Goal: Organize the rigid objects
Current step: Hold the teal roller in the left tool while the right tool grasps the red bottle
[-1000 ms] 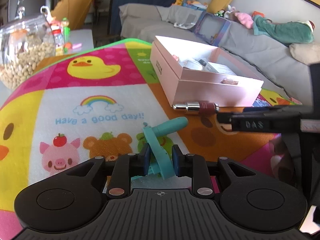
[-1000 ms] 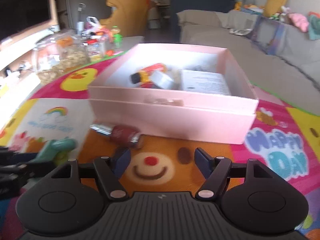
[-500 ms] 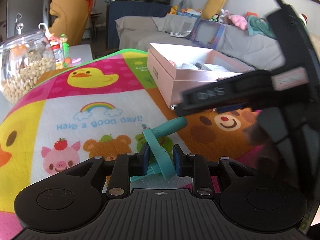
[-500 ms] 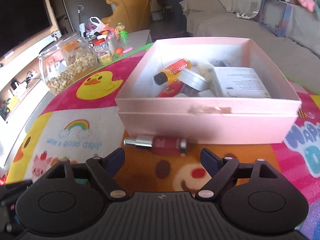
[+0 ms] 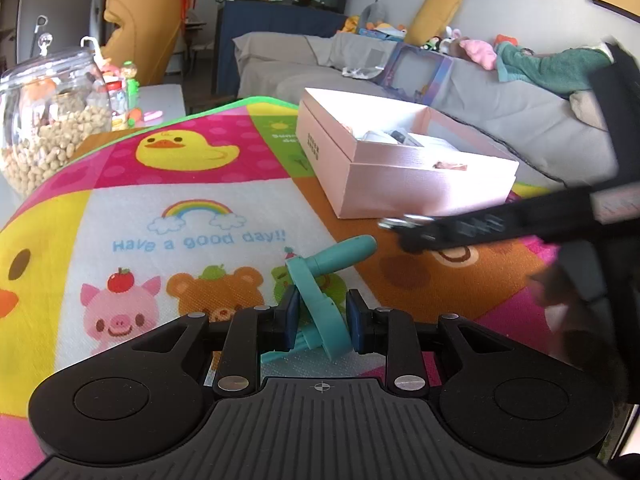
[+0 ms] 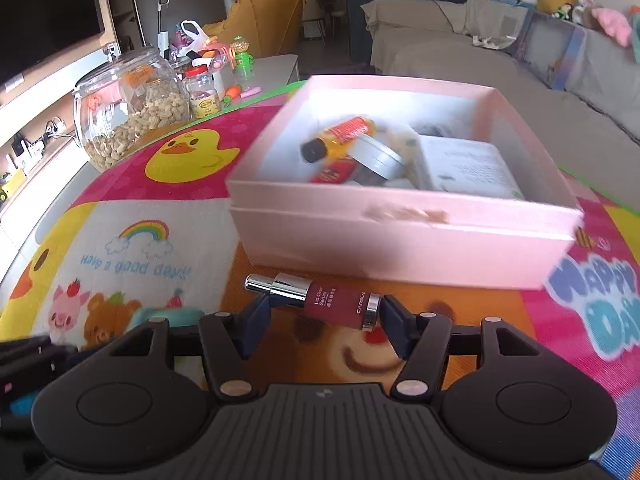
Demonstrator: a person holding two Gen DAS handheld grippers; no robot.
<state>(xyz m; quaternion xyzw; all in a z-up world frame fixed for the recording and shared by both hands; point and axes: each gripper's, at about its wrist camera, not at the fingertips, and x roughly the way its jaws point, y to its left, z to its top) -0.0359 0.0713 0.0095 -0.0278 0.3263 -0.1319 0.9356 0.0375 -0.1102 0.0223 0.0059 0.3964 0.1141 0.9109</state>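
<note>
In the left wrist view my left gripper (image 5: 322,320) is shut on a teal plastic tool (image 5: 320,280), whose handle sticks out over the cartoon mat. A dark red lip gloss tube (image 6: 328,300) with a silver cap lies on the mat just in front of the pink box (image 6: 400,248). My right gripper (image 6: 324,320) straddles the tube lengthwise and its jaws are closing, one pad near each end. The box holds an orange bottle (image 6: 340,136), a grey tin and a white carton. From the left wrist view, the right gripper (image 5: 480,228) reaches in from the right.
A colourful play mat (image 5: 180,208) covers the table. A glass jar of peanuts (image 6: 128,116) and small bottles stand at the far left edge. A grey sofa (image 5: 480,96) with toys runs behind the pink box (image 5: 400,184).
The right gripper has come down and forward onto the lip gloss tube, and its jaws have narrowed around it. The left gripper still grips the teal tool in the same place.
</note>
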